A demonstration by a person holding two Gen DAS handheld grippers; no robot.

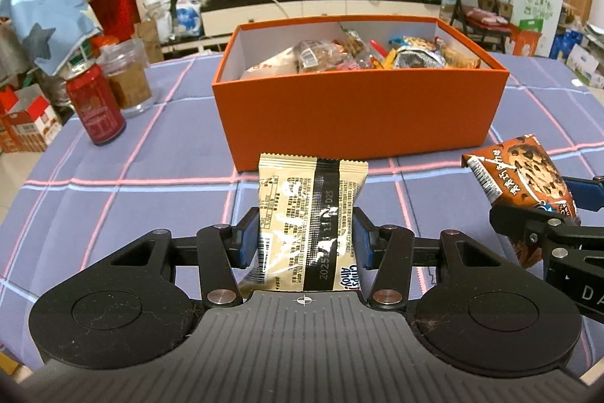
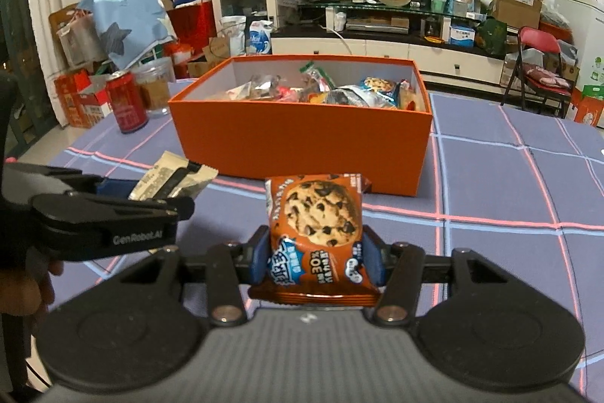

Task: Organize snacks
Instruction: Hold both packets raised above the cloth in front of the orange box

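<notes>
I have a packet in each tool: the left gripper (image 1: 305, 237) has its fingers pinching a beige Chips Ahoy packet (image 1: 309, 214) by its long edges, back side up, and the right gripper (image 2: 316, 252) has its fingers pinching a brown chocolate-chip cookie packet (image 2: 315, 225) across its lower half, cookie picture facing me. Both packets hang above the table (image 1: 113, 176), short of the orange box (image 1: 358, 108), which sits at 12 o'clock from the left tool and slightly toward 11 o'clock from the right. The step, as I judge it, is to carry both over the near wall and drop them inside. To do it well I would lift each packet clear of the rim before moving forward, since the wall stands high and the packets stick out ahead of the fingers, so a low approach would likely crumple them against the cardboard. The box already holds a heap of wrapped snacks (image 2: 339, 89), piled more to its right half, so I would aim the beige packet at the barer left end and lay the brown one on top of the heap. The two tools are near each other, the right one at 3 o'clock from the left, so I would go one at a time. A red drinks can (image 1: 96, 108) and a clear plastic jar (image 1: 128, 78) stand at 10 o'clock, well apart from my path.
</notes>
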